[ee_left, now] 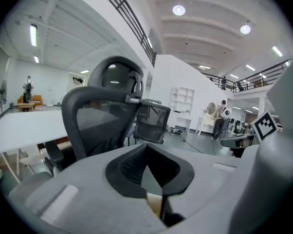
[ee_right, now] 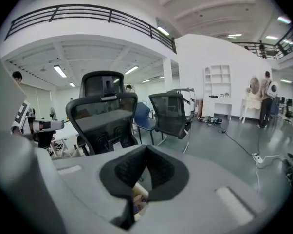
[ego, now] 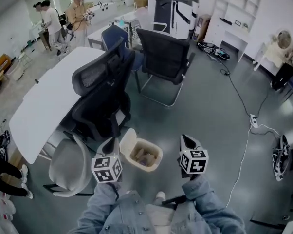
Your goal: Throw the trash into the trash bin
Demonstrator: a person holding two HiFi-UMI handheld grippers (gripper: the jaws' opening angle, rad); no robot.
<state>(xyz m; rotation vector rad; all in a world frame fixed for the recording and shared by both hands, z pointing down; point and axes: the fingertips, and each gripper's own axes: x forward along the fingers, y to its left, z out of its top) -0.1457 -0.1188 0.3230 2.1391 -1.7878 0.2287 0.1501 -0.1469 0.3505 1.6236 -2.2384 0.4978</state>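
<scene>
The beige trash bin (ego: 158, 158) stands on the grey floor just in front of me, with crumpled brownish trash (ego: 143, 156) lying inside it. My left gripper (ego: 109, 143) hangs above the bin's left edge, jaws shut with nothing between them; in the left gripper view (ee_left: 146, 148) its black pads meet at the tip. My right gripper (ego: 186, 140) hovers to the right of the bin, also shut and empty (ee_right: 146, 149). A sliver of the bin (ee_right: 138, 196) shows below the right jaws.
A black high-back office chair (ego: 100, 97) stands just beyond the bin, with a grey chair (ego: 68, 167) at its left by a white table (ego: 46, 104). A second black chair (ego: 165, 58) is further back. A white cable and power strip (ego: 254, 122) lie at right. People stand far behind.
</scene>
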